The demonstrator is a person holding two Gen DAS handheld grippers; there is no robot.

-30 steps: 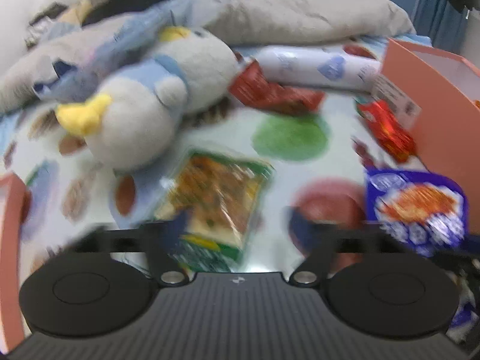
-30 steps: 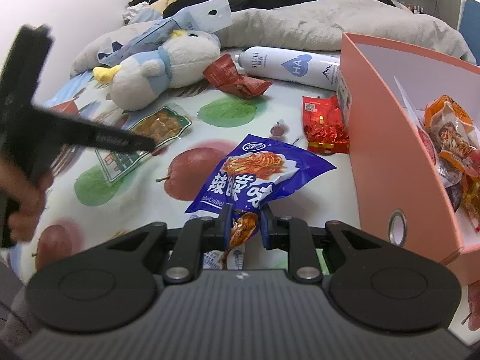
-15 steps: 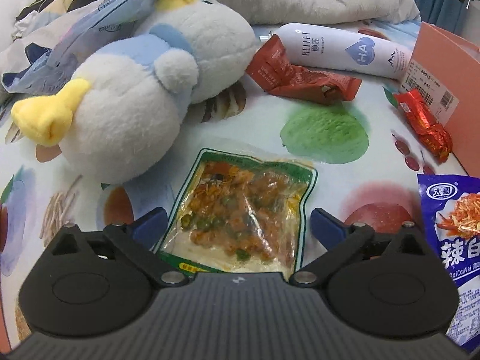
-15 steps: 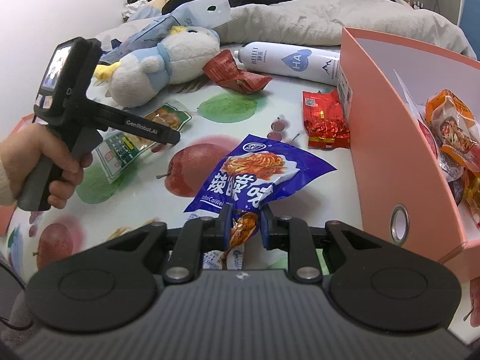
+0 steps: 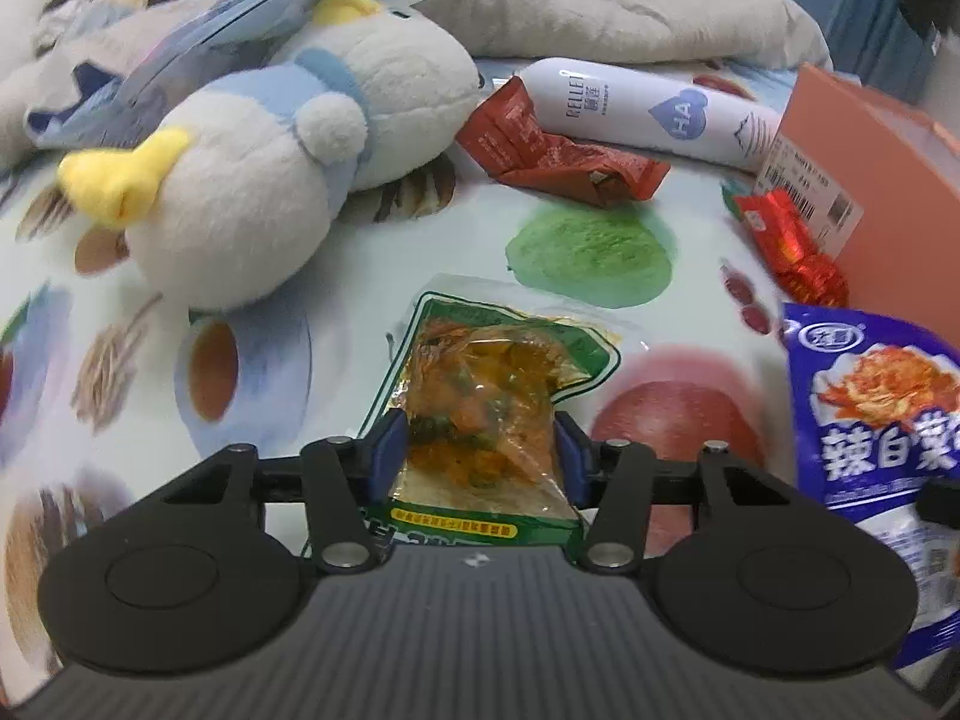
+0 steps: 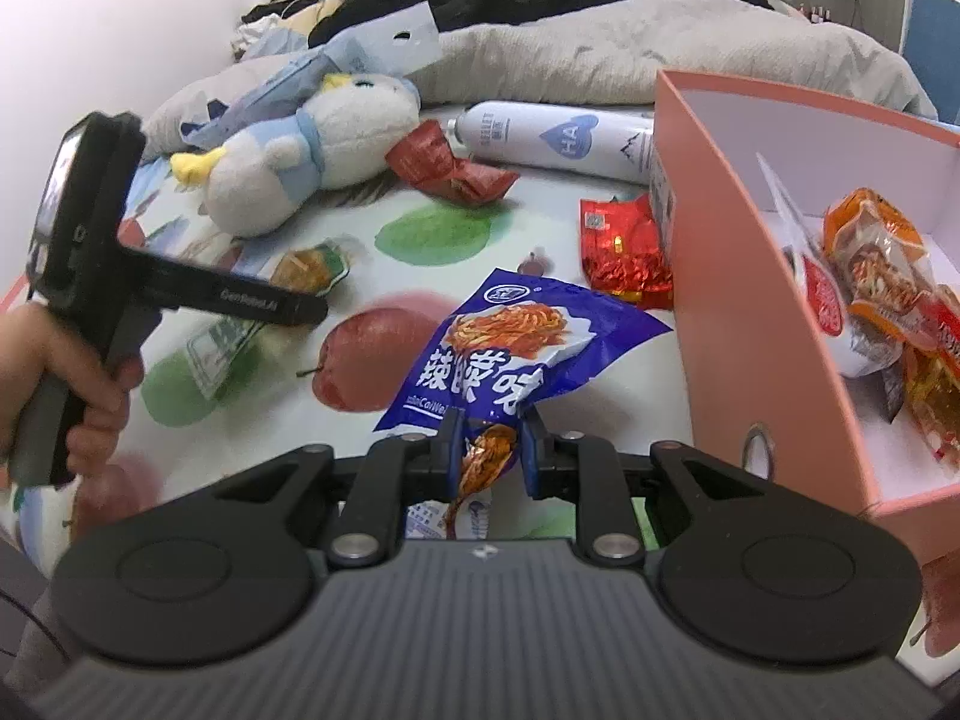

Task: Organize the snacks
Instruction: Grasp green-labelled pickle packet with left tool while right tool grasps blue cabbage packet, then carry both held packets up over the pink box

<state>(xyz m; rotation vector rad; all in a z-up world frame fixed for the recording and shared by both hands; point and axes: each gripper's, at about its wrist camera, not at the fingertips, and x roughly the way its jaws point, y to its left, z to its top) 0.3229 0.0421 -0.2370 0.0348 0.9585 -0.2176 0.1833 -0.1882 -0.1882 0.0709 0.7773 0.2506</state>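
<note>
Loose snack packets on the bed (image 5: 360, 252): five counted.

1. One green-edged packet (image 5: 480, 396) of orange-and-green filling lies on the fruit-print sheet, in front of the plush toy. The left gripper (image 5: 480, 453) straddles its near half; its fingers (image 5: 387, 450) have just been closing and now press both sides of the packet, which is bunched and creased between them.
2. One blue packet (image 6: 510, 348) with white lettering lies in the middle of the sheet, just left of the box. Its near edge meets the right gripper (image 6: 491, 456).
3. One small amber-brown packet (image 6: 480, 462) is pinched between the narrow fingers of the right gripper, hanging below them.
4. One crumpled dark-red packet (image 5: 558, 156) lies between the plush toy and the bottle, touching the bottle's cap end.
5. One shiny red packet (image 6: 624, 252) lies against the foot of the box's front wall.

One salmon-pink open box (image 6: 738, 276) stands at the right; several orange and red packets are already inside, too piled to count exactly.

Other items: one white-and-blue plush toy (image 5: 288, 174) with a yellow beak, lying on its side; one white bottle (image 6: 558, 138) lying flat behind it; one pale-blue plastic bag (image 6: 336, 72) over the toy; grey bedding (image 6: 630, 42) and dark clothes behind. One hand (image 6: 72, 372) grips the left tool's handle, which hides part of the green-edged packet in the right wrist view.
</note>
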